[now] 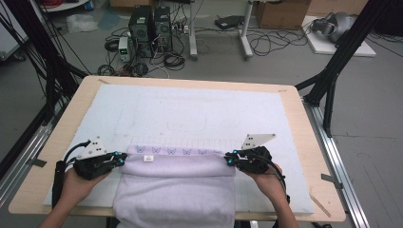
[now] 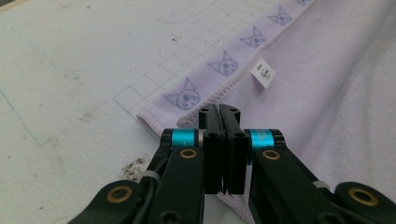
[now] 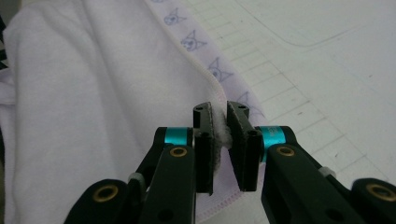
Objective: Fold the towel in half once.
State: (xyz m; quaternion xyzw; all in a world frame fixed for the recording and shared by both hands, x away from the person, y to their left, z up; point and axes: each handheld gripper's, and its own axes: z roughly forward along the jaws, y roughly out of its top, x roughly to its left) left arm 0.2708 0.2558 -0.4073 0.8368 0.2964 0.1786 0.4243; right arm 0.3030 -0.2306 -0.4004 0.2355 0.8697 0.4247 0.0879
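- Towel [image 1: 176, 185]: pale lilac, lies on the white mat [image 1: 190, 109] at the near edge of the tabletop [image 1: 304, 142]; near part hangs over the front edge toward the person.
- Top layer is folded over, fold edge runs left–right between the two grippers; a strip w/ printed cat-face border [image 1: 185, 151] shows just beyond the fold.
- Small white label [image 2: 263, 72] sits on the towel nr the border, on the left half.
- Left gripper [image 1: 119, 158]: at towel's left end, held in left hand [image 1: 78, 183]. In left gripper view its fingers [image 2: 210, 140] are pressed together, closed on the towel's hem at the corner.
- Right gripper [image 1: 229, 158]: at towel's right end, in right hand [image 1: 268, 183]. In right gripper view fingers [image 3: 203, 144] clamp a bunched bit of towel edge; fabric visible in the narrow gap.
- Both grippers level w/ each other, well apart, one per end of the fold.
- Mat has faint grid + outline markings, some dirt specks.
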